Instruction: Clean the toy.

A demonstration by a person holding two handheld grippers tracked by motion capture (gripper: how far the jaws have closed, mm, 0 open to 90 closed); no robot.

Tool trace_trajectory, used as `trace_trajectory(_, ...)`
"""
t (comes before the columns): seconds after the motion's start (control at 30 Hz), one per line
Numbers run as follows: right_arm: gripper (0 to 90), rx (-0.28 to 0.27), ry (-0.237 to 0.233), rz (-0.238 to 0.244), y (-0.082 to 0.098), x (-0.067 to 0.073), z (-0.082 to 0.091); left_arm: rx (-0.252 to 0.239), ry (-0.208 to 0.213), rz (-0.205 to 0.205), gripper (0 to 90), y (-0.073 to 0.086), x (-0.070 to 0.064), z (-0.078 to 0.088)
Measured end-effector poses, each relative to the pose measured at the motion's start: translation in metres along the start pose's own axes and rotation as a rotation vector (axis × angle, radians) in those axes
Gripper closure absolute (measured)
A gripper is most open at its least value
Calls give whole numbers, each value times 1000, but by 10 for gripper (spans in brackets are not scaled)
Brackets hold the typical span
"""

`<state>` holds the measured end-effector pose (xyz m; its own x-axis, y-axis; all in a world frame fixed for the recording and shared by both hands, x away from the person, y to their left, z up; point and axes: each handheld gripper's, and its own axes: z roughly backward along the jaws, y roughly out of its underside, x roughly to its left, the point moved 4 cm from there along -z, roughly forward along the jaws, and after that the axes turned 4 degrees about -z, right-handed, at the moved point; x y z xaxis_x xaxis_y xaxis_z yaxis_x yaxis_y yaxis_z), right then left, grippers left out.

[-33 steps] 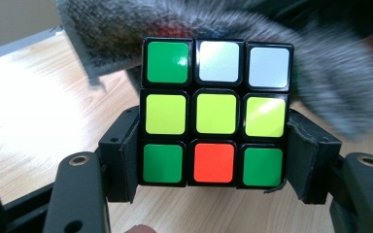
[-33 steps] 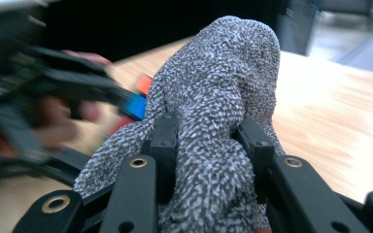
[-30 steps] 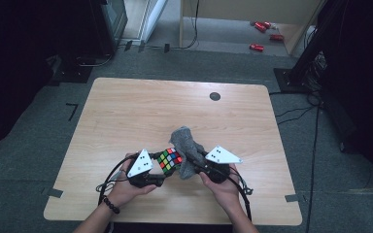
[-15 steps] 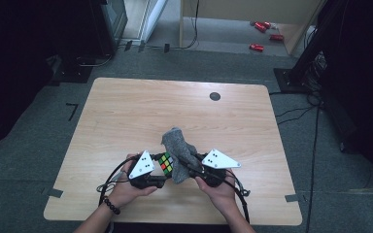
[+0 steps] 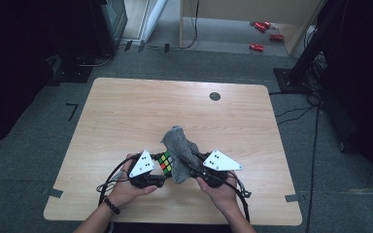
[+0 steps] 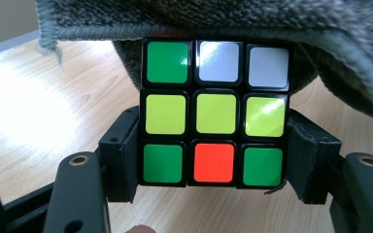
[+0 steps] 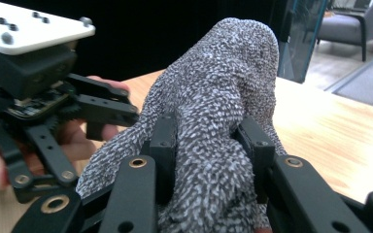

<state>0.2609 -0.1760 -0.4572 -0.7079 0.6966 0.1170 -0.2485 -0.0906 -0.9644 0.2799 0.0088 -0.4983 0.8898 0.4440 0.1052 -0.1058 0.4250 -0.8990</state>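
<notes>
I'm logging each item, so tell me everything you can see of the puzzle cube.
The puzzle cube is a scrambled three-by-three with a black frame and glossy stickers. The face shown reads green, white, white; three yellow; green, orange, green. The left gripper clamps its sides above the wooden table. A grey cloth, pinched by the right gripper, drapes over its top.

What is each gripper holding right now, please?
Left gripper: closed on the Rubik's cube.
Right gripper: closed on the grey cloth, which drapes over the cube.

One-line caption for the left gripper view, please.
Left gripper clamps a scrambled colour-stickered puzzle cube between black jaws, a grey knitted cloth draped over its top, above the pale wooden table.
</notes>
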Motion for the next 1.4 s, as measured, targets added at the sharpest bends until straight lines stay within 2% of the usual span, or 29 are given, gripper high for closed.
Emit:
trace_trajectory(0.1,664,24,-6,2,4,1,-4,-1,-1,2,342,-1,0,0)
trace_trajectory(0.2,664,37,-1,-27,9,-4,-6,2,-3,-1,342,0,0,1)
trace_trajectory(0.37,664,78,53,-52,17,-19,-7,-16,-3,6,342,-2,1,3)
trace_trajectory(0.5,664,82,78,-67,18,-25,-5,-14,-5,11,342,-1,3,3)
trace_trajectory(0.6,660,29,40,-74,11,-20,-1,2,-10,7,342,0,3,1)
trace_trajectory(0.73,657,-22,-31,-52,3,-8,2,15,-12,-6,342,1,1,-1)
trace_trajectory(0.8,657,-11,-48,-37,4,-4,0,7,-11,-6,342,0,0,0)
trace_trajectory(0.87,654,20,-33,-24,8,-3,-4,2,-12,-8,342,-1,0,1)
trace_trajectory(0.93,655,24,-33,-55,12,-7,-6,1,-15,-13,342,0,0,2)
trace_trajectory(1.03,655,59,18,-62,16,-17,-7,-16,-12,-7,343,-2,1,4)
trace_trajectory(1.17,656,93,70,-91,22,-31,-6,-54,-10,22,342,-5,5,8)
trace_trajectory(1.23,656,92,87,-102,22,-36,-4,-79,-17,44,342,-6,8,11)
trace_trajectory(1.3,656,84,84,-125,22,-37,-4,-91,-26,61,342,-6,10,12)
trace_trajectory(1.4,656,87,56,-129,23,-33,-6,-108,-17,78,342,-6,12,14)
